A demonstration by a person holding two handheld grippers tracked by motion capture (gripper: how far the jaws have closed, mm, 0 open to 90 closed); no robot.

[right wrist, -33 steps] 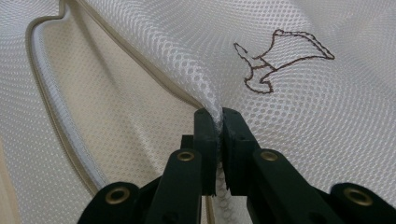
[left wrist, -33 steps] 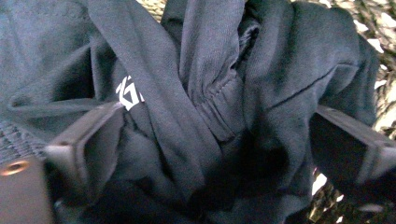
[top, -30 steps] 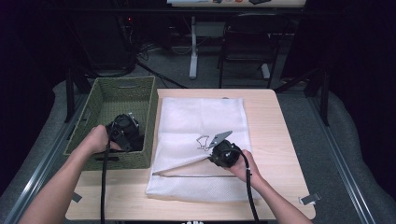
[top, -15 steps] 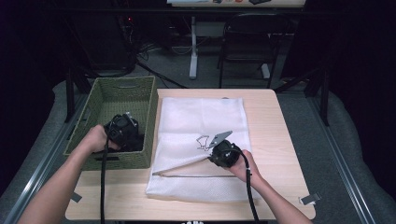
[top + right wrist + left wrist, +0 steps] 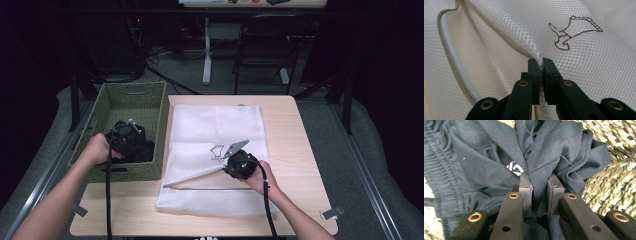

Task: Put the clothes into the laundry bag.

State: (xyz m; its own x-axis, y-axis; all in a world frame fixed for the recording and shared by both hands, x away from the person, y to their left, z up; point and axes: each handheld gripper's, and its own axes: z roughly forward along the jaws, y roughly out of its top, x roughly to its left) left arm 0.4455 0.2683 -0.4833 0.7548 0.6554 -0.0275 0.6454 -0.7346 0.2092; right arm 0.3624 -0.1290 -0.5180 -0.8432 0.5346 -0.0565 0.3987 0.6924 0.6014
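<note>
A white mesh laundry bag [image 5: 215, 135] lies flat on the table, with a small brown outline drawn on it [image 5: 571, 32]. My right gripper [image 5: 541, 62] is shut on the bag's upper layer [image 5: 499, 30] at the zip opening and holds it raised off the lower layer; from above that gripper [image 5: 239, 162] sits at the bag's front right. A dark grey garment [image 5: 499, 162] lies bunched in the green woven basket [image 5: 115, 105]. My left gripper [image 5: 538, 183] has just been closing and now pinches a fold of that garment between its pads; from above it [image 5: 125, 137] is low inside the basket.
The basket stands at the table's left edge, right beside the bag. Bare wood [image 5: 295, 125] runs along the right and front of the table. A chair [image 5: 262, 45] and a desk leg [image 5: 206, 50] stand on the floor beyond the far edge.
Both hands have kept their places. The left gripper has stayed down in the basket over the dark garment, and the right still holds the bag's top layer up.
</note>
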